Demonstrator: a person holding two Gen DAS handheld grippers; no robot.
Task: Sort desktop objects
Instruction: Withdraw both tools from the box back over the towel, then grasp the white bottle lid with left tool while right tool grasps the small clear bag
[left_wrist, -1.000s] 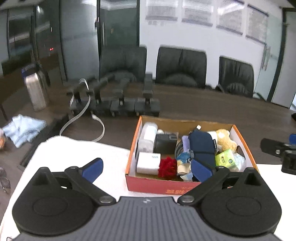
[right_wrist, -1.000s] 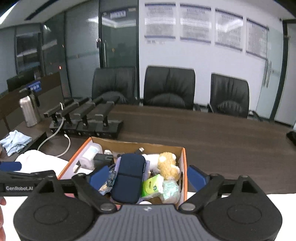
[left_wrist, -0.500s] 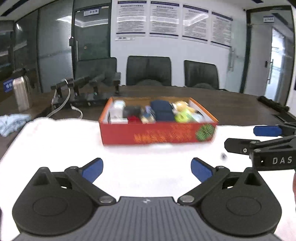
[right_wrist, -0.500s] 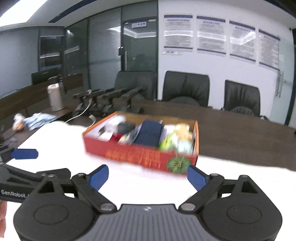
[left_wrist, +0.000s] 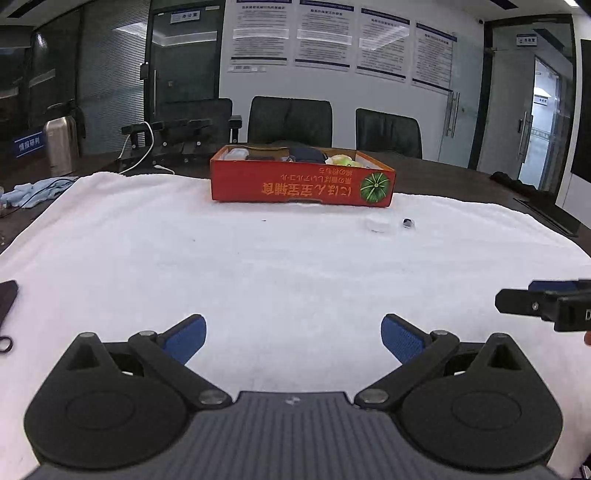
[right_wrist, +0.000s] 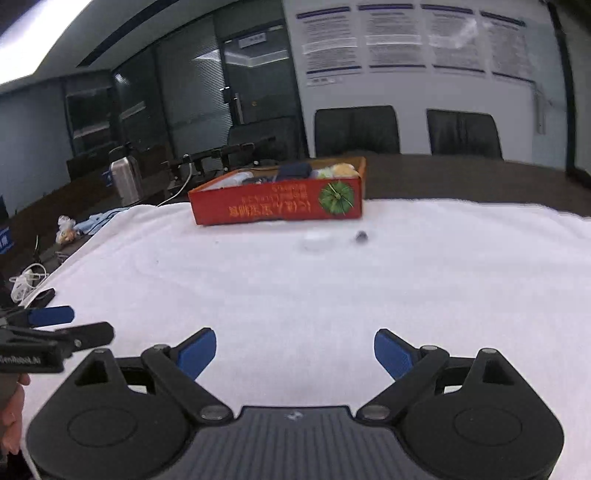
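Both hand-held grippers, left (left_wrist: 291, 338) and right (right_wrist: 294, 352), jaws apart, empty, facing item-filled red cardboard box (left_wrist: 302, 184), ready for sorting.

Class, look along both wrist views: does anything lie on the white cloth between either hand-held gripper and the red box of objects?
Nothing blocks the left hand-held gripper. Ahead of the right hand-held gripper, a small white object and a small dark object lie on the white cloth just before the red box.
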